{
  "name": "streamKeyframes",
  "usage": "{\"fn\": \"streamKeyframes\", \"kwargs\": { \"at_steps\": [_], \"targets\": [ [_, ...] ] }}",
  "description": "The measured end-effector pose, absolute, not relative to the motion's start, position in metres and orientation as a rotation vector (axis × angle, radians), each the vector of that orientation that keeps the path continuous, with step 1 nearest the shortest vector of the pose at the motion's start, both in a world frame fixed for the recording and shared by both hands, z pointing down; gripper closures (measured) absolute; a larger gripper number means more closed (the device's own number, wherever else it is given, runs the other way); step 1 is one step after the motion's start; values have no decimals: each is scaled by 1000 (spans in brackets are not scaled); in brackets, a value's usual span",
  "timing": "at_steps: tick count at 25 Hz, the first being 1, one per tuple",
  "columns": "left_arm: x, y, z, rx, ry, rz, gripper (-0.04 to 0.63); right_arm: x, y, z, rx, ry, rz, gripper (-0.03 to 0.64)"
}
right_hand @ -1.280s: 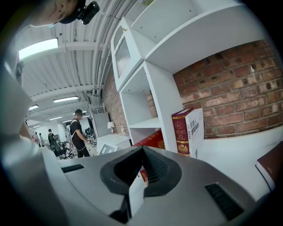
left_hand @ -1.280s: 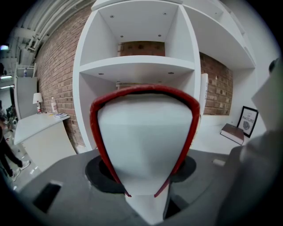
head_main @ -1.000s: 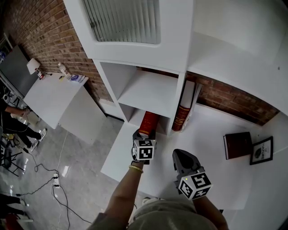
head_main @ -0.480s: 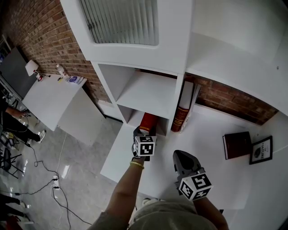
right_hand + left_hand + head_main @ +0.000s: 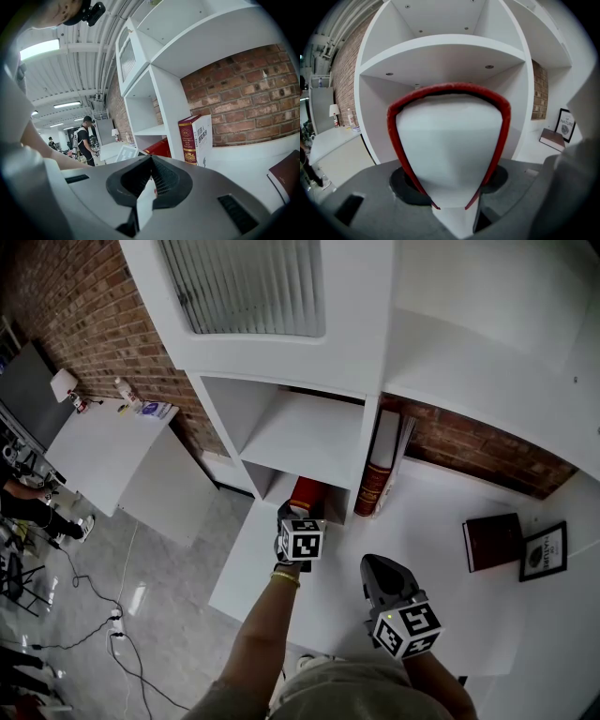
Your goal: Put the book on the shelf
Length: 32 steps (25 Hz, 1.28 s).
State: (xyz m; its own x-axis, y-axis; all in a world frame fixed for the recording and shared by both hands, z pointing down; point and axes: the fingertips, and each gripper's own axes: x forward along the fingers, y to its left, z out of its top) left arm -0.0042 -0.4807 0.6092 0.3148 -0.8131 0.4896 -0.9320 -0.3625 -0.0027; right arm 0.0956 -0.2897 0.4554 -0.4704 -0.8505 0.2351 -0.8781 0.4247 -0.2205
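Head view: I am taking the white shelf unit [image 5: 314, 432] as my reference. The left tool [image 5: 301, 517] is reaching toward its lower compartment and is gripping the red book [image 5: 307, 492], whose far end is sitting inside that compartment's mouth. The right tool [image 5: 377, 570] is hanging in front of the shelf unit, over the white desk [image 5: 441, 512], apart from the book. Two upright books [image 5: 378, 470] are leaning against the right side of the shelf unit. Farther to the right of it, a dark brown book [image 5: 494, 542] is lying flat beside a framed picture [image 5: 545, 552].

Left gripper view: the left tool [image 5: 452, 213] is clamping the red book [image 5: 449, 140] between its jaws, page edge facing the camera, red cover wrapping round it. The book is standing upright, centred in front of the shelf unit [image 5: 440, 47].

Right gripper view: the right tool [image 5: 145, 197] is showing its jaws drawn narrow, together, with nothing between them. The shelf unit [image 5: 164, 103] is standing ahead. The red book [image 5: 158, 146] is showing at its lower compartment, and the upright books [image 5: 194, 138] are leaning at its right side.
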Motion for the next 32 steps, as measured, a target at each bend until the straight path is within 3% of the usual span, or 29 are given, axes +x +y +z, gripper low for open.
{"fn": "streamKeyframes", "kwargs": {
  "at_steps": [9,11,13,32],
  "targets": [
    [-6,-481,611,2316,-1580,620,352,88,-286,457,1538,-2583,477,611],
    [-10,-479,612,2314,-1591,627,270,87,-285,456,1534,-2584,477,611],
    [-15,-476,614,2302,-1577,622,238,85,-285,454,1531,-2584,477,611],
    [-30,-419,592,2327,-1505,560,236,60,-265,446,1494,-2615,445,611]
  ]
}}
